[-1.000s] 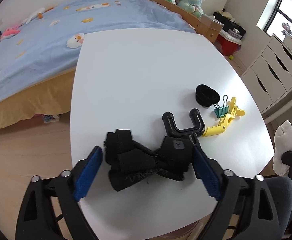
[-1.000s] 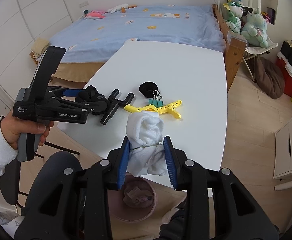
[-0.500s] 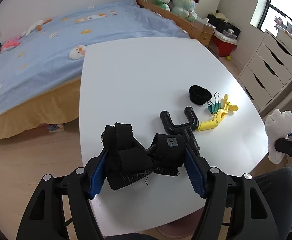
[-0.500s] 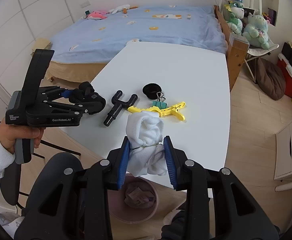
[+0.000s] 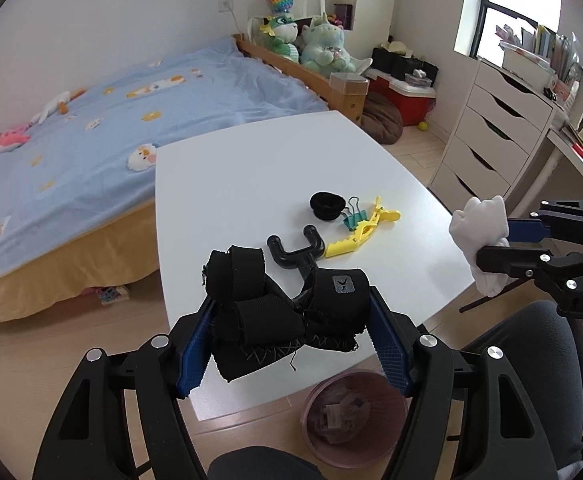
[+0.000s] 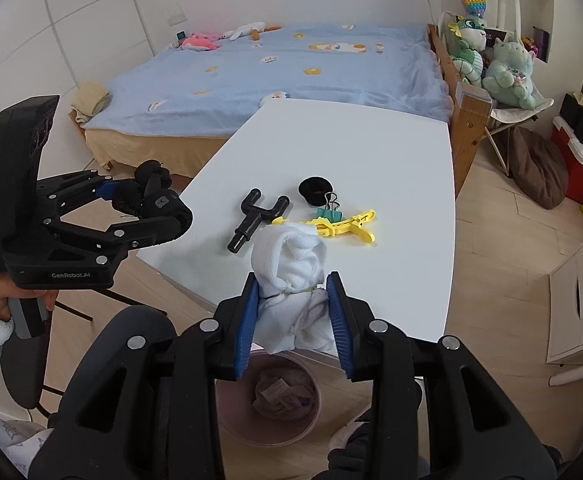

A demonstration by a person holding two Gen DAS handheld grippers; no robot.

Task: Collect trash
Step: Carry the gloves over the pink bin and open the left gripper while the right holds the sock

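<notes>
My left gripper (image 5: 291, 316) is shut on a bundle of black fabric straps (image 5: 275, 308) and holds it above the near edge of the white table (image 5: 259, 168). It also shows in the right wrist view (image 6: 139, 196). My right gripper (image 6: 293, 300) is shut on a white cloth wad (image 6: 291, 276), held over the table's near edge; the wad also shows in the left wrist view (image 5: 479, 232). A pink trash bin (image 5: 351, 416) with scraps inside stands on the floor below both grippers, also in the right wrist view (image 6: 275, 396).
On the table lie a black Y-shaped pipe piece (image 6: 257, 216), a black round cap (image 6: 313, 190), a teal binder clip (image 6: 329, 210) and a yellow clamp (image 6: 347, 224). A bed (image 5: 91, 120) lies beyond the table, white drawers (image 5: 491, 136) at the right.
My left gripper closed on the black straps, lifted them off the table and drew back toward the near edge. My right gripper kept holding the white cloth and moved little.
</notes>
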